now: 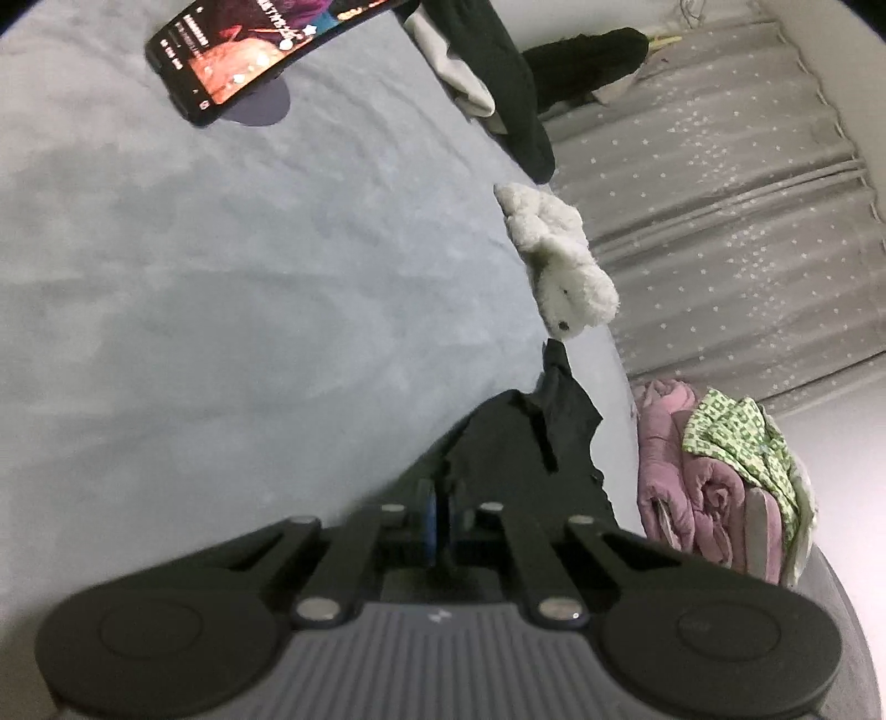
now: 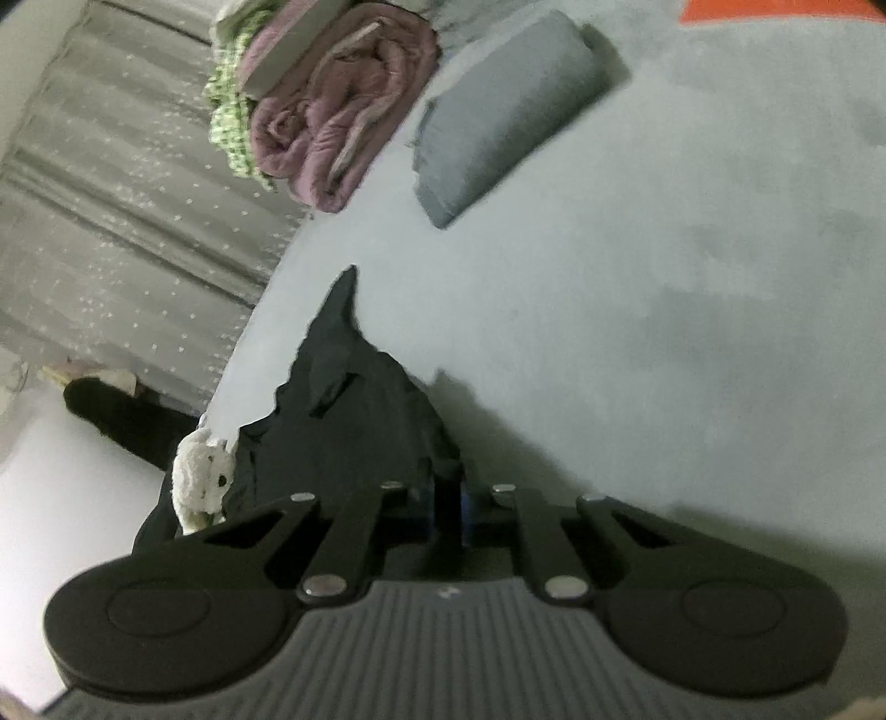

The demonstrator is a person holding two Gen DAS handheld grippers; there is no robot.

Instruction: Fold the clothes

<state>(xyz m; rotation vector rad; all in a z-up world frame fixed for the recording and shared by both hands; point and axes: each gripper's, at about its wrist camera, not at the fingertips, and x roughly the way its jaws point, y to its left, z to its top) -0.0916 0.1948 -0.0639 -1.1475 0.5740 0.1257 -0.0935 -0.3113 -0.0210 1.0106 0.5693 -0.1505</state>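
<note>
Left wrist view: both the left gripper (image 1: 441,512) and right gripper (image 2: 448,507) have jaws clenched on the black garment (image 1: 531,443).

**Both grippers closed, pinching cloth**

Left gripper (image 1: 441,512): blue-padded fingers drawn together, clamped on black garment (image 1: 515,443), pointing far along the bed. Right gripper (image 2: 447,507): fingers likewise drawn together, nipping the same dark fabric, tilted.

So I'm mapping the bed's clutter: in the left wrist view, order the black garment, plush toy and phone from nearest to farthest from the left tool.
1. Black garment, clamped in the left tool.
2. Plush toy, right, at the bed's edge.
3. Phone, far upper left.
</note>
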